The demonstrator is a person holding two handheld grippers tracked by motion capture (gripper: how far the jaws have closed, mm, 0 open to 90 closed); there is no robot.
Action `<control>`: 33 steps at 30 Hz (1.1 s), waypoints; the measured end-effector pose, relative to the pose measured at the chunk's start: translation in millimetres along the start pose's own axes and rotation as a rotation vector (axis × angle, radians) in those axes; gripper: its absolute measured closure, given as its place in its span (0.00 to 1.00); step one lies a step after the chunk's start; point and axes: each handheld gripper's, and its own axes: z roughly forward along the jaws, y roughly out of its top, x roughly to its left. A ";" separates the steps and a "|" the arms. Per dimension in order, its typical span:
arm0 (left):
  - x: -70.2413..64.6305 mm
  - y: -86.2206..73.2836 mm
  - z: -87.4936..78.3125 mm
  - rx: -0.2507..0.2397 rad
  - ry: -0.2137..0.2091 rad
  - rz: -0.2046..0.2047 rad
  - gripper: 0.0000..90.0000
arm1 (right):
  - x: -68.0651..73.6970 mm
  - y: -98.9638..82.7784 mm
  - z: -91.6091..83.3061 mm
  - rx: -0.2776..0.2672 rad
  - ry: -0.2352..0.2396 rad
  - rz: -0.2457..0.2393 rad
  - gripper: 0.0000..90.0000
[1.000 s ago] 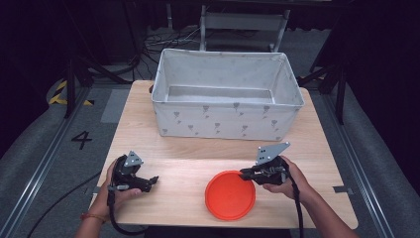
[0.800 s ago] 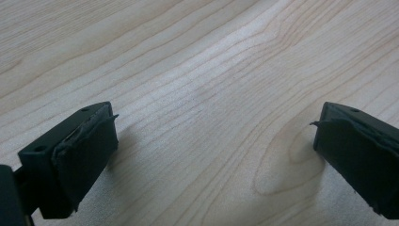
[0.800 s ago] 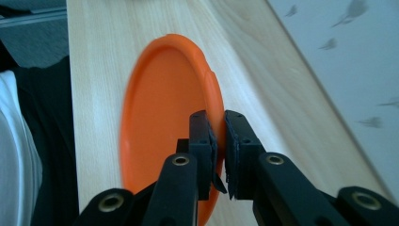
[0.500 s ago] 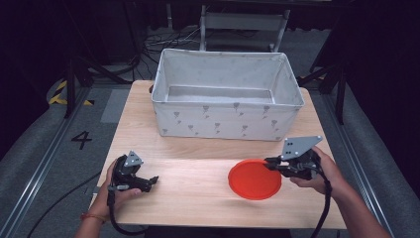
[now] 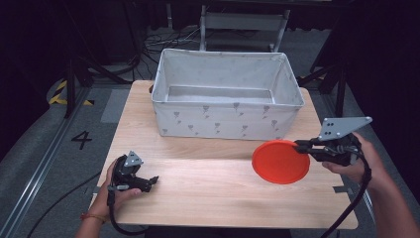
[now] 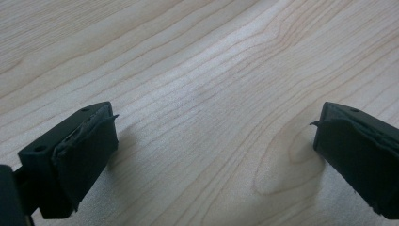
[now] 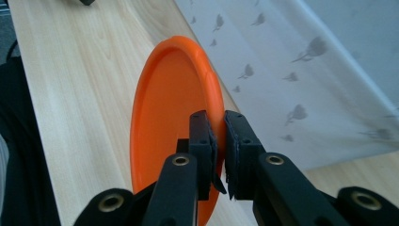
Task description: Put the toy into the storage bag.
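The right gripper (image 5: 303, 147) is clamped on the rim of the orange plate (image 5: 281, 161), its two jaws pinching the edge from both faces, as the right gripper view makes plain (image 7: 217, 141). The plate (image 7: 174, 117) hangs off the jaws in front of the fabric bin (image 5: 228, 111), near that bin's right front corner and lifted clear of the wooden table (image 5: 208, 193).

The left gripper (image 5: 148, 182) lies low on the table, well in front of the bin's left corner, with its jaws spread wide and nothing between them; the left gripper view shows bare wood grain in the gap (image 6: 211, 132).

The plate looks like light, stiff plastic, smooth and likely a little slippery, so a rim pinch is the sensible hold, though held at one edge it may swing or slide if tilted sharply. It should not be fragile.

The high view gives the plate's place relative to the bin and the bin's open interior, which seems empty, though its floor is only partly visible. The right gripper view adds the exact bite on the rim and how close the plate's far edge runs to the bin's printed wall (image 7: 291, 70).
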 end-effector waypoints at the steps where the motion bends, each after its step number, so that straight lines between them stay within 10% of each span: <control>1: 0.0 0.0 0.0 0.000 -0.001 0.000 0.01 | -1.7 1.9 -4.0 -0.006 -0.016 -0.004 0.92; 18: -0.1 -0.1 0.1 -0.002 0.000 0.000 0.01 | -28.2 55.3 -46.8 -0.080 -0.089 -0.035 0.92; 33: 0.0 -0.1 0.1 -0.001 0.000 -0.001 0.01 | -61.8 90.0 -48.7 -0.091 -0.147 -0.012 0.92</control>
